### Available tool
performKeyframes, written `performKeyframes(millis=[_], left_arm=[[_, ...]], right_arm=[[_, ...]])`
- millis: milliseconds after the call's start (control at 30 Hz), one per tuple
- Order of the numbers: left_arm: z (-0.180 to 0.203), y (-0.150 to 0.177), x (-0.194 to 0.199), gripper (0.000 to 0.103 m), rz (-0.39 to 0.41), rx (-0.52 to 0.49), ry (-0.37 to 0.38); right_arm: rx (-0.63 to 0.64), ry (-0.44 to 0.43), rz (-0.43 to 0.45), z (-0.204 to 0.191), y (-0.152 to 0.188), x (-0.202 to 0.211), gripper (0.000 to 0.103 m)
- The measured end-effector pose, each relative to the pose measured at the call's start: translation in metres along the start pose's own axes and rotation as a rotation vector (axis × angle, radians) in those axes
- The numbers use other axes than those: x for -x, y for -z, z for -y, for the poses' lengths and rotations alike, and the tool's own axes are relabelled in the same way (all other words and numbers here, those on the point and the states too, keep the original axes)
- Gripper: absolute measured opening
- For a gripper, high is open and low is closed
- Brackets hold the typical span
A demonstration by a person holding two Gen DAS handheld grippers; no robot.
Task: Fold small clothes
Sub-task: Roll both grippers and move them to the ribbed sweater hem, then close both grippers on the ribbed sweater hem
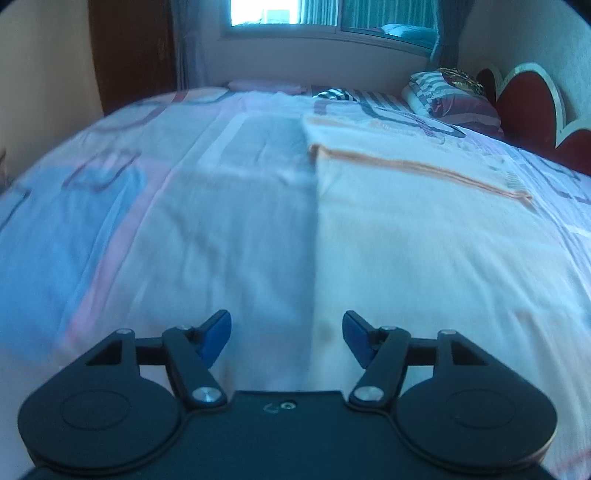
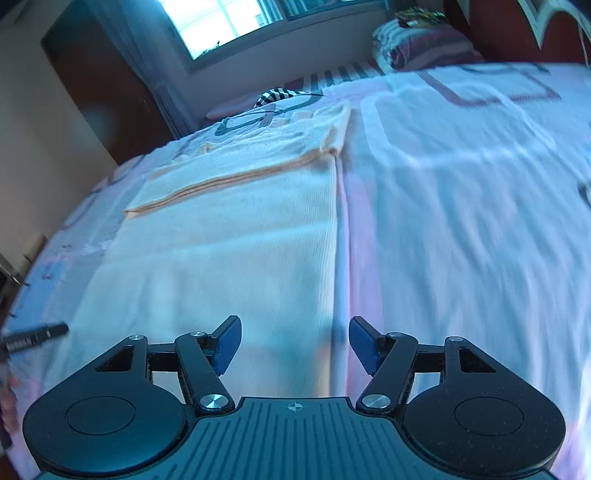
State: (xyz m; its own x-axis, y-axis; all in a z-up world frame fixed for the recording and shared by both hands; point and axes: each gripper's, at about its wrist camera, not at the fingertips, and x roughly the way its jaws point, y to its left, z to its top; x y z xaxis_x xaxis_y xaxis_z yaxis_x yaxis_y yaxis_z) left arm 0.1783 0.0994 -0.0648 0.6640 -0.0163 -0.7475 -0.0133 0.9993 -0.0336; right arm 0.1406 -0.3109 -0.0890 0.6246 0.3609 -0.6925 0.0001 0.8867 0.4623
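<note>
Left claw (image 1: 287,334) and right claw (image 2: 295,341) gape empty over cream ribbed cloth (image 2: 229,236); pinching patterned bedsheet (image 2: 461,184) too risks dragging it.

Spread flat on the bed (image 1: 110,229) at centre-right of the left wrist frame — a cloth (image 1: 424,229). Behind it, upper right: pillows (image 1: 450,99) against a headboard (image 1: 528,107). Top centre — a window (image 1: 280,13).
</note>
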Motion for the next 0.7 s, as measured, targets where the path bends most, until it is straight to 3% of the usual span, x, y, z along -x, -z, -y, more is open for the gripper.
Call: performKeyframes(millis=[67, 167, 333, 500, 700], left_arm=[[-0.015, 0.021, 0.013, 0.056, -0.026, 0.057, 0.041], [-0.030, 0.046, 0.028, 0.055, -0.045, 0.154, 0.150], [-0.041, 0.063, 0.036, 0.054, -0.053, 0.279, 0.310], [-0.039, 0.070, 0.032, 0.047, -0.069, 0.323, 0.389], [-0.032, 0.070, 0.025, 0.041, -0.079, 0.318, 0.414]], right_arm=[[-0.060, -0.019, -0.012, 0.005, 0.018, 0.010, 0.064], [-0.158, -0.069, -0.020, 0.016, 0.041, 0.025, 0.054], [-0.236, -0.133, -0.018, 0.020, 0.062, 0.046, 0.051], [-0.248, -0.160, -0.026, 0.016, 0.082, 0.059, 0.043], [-0.297, -0.197, -0.021, 0.016, 0.085, 0.059, 0.035]])
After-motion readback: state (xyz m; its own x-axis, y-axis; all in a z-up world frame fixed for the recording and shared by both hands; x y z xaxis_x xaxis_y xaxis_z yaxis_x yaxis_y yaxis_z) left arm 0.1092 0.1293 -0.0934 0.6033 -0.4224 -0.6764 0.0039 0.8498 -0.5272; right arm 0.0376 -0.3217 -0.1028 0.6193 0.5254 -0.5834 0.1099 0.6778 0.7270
